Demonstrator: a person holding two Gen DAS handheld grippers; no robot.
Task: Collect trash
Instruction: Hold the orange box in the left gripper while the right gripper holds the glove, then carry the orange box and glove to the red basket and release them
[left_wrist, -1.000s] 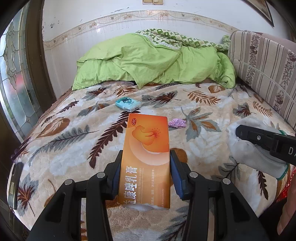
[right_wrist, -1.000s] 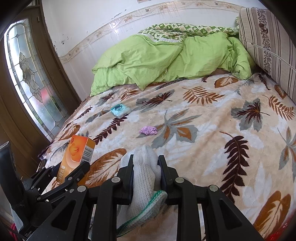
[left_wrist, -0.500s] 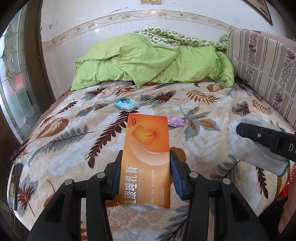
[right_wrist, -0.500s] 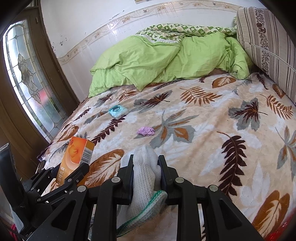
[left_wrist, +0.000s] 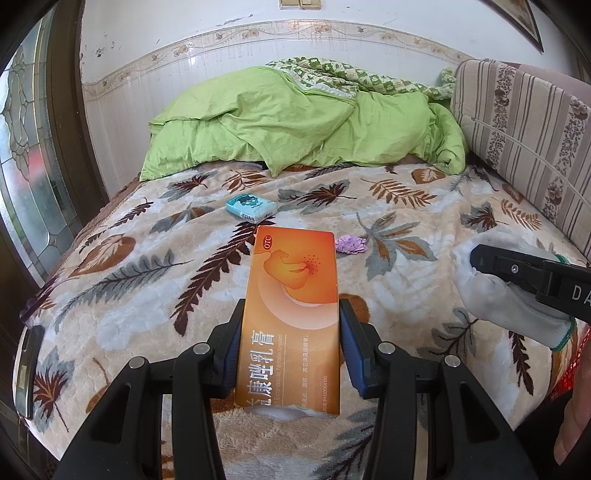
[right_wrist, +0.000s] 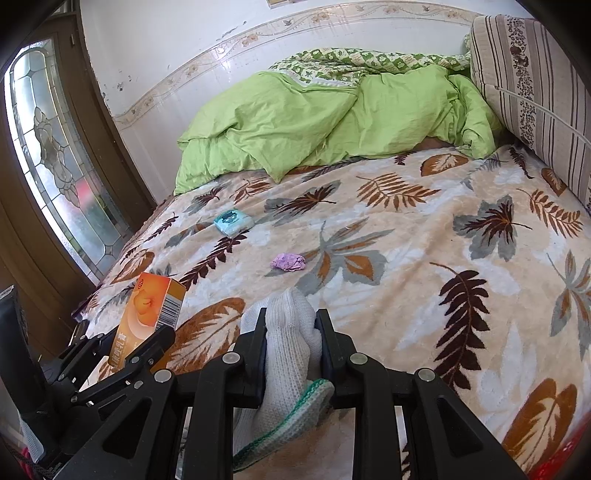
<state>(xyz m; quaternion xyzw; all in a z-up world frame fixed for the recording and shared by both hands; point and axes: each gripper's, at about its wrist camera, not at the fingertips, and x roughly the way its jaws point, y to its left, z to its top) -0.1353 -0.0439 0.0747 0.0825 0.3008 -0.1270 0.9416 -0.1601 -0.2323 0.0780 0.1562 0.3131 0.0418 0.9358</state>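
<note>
My left gripper is shut on an orange medicine box, held above the near edge of the bed; the box also shows in the right wrist view. My right gripper is shut on a white knitted glove with a green cuff, seen in the left wrist view too. A crumpled purple wrapper and a small teal tissue pack lie on the leaf-patterned blanket beyond both grippers.
A bunched green duvet lies at the far end against the white wall. A striped cushion lines the right side. A stained-glass door stands left of the bed.
Both grippers have drawn back and lifted slightly from the bed, still holding the box and the glove. The wrapper and tissue pack have not moved.
</note>
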